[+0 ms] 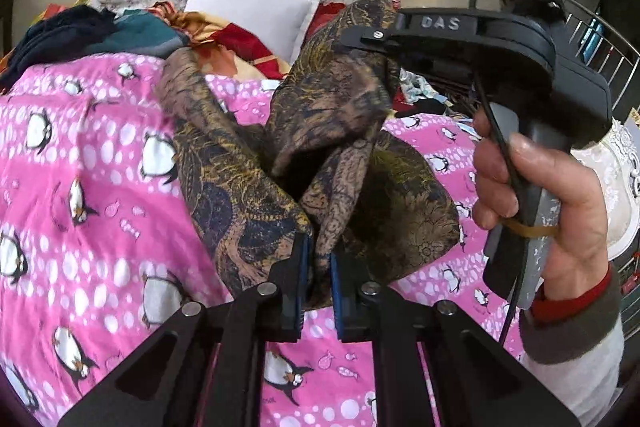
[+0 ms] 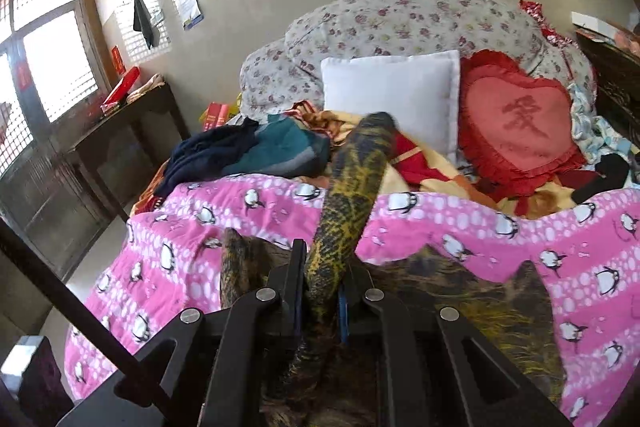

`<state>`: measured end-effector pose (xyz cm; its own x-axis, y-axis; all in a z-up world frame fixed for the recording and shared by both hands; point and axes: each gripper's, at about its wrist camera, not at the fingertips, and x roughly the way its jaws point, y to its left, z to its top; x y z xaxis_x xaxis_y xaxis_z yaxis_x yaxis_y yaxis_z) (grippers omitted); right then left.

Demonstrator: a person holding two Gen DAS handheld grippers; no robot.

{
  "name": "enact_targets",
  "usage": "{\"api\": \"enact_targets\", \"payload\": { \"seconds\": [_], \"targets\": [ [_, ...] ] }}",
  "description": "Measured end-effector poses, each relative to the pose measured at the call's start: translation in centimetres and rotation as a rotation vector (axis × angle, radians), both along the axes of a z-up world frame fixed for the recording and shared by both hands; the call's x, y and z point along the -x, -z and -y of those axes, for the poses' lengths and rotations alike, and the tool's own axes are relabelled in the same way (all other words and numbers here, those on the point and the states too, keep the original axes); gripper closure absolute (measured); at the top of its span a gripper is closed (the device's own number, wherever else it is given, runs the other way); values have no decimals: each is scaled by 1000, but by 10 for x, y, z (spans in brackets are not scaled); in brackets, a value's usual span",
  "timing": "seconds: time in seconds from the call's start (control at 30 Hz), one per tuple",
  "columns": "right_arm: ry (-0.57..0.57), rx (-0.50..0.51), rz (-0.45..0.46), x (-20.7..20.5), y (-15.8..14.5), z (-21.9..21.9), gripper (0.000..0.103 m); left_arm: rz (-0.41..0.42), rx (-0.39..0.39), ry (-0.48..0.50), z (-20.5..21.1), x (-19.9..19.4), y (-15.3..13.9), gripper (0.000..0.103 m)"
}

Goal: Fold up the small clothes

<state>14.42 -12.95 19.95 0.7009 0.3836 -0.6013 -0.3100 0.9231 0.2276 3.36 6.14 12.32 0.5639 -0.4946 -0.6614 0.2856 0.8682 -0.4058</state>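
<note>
A brown, gold and navy patterned garment hangs bunched above a pink penguin-print quilt. My left gripper is shut on a lower fold of it. My right gripper shows in the left wrist view, held in a hand, shut on the garment's upper edge and lifting it. In the right wrist view my right gripper is shut on a strip of the garment that runs up and away; the rest of the cloth lies on the quilt below.
A white pillow, a red heart cushion and floral bedding lie at the bed's head. Dark blue and teal clothes are piled at the left. A dark side table stands by the window wall.
</note>
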Motion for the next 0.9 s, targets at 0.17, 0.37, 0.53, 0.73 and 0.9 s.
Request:
{"api": "enact_targets", "payload": {
  "seconds": [0.17, 0.37, 0.53, 0.73, 0.9],
  "targets": [
    [-104, -40, -35, -9, 13, -42, 90, -50, 0, -100, -52, 8, 25, 93],
    [-204, 90, -137, -38, 56, -154, 87, -158, 56, -241, -120, -1, 69, 93],
    [-209, 245, -209, -45, 91, -194, 46, -201, 119, -234, -140, -9, 90, 93],
    [-179, 465, -154, -33, 99, -221, 23, -190, 114, -241, -126, -3, 94, 81],
    [-123, 546, -101, -37, 129, -228, 50, -184, 71, -239, -111, -9, 95, 75]
  ]
}}
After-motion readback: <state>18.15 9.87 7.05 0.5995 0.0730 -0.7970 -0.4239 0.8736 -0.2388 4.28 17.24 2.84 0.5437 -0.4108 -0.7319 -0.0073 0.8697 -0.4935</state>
